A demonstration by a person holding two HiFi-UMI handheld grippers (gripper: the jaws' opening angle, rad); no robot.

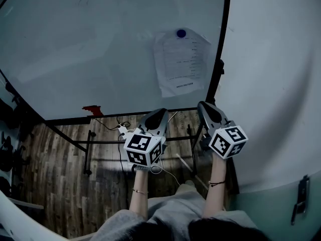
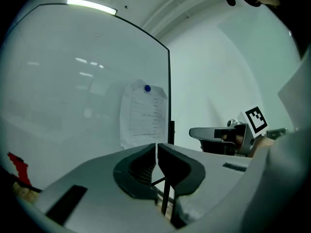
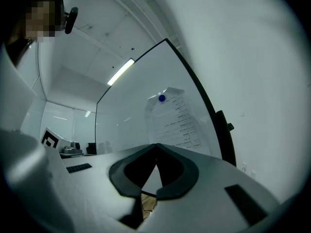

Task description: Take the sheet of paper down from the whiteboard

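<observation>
Whiteboard (image 1: 100, 49) fills the head view, wood flooring (image 1: 60, 174) below it. Your forearms are stretched forward, both grippers pointing about level at the board. Your left gripper (image 1: 156, 113) is clenched on nothing. Your right gripper (image 1: 202, 105) is clenched too, also empty. The sheet of paper (image 1: 181, 64) hangs at 1 o'clock by the board's right edge, with a blue magnet (image 1: 181, 33) at its top. The grippers sit at its 6 and 5 o'clock, clear of it. Print is too small to read.

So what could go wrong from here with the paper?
The left claw and right claw are both shut and short of the sheet; unopened, they may only push it. One magnet pins it at the top: tugging low could tear it or knock the magnet off.
</observation>
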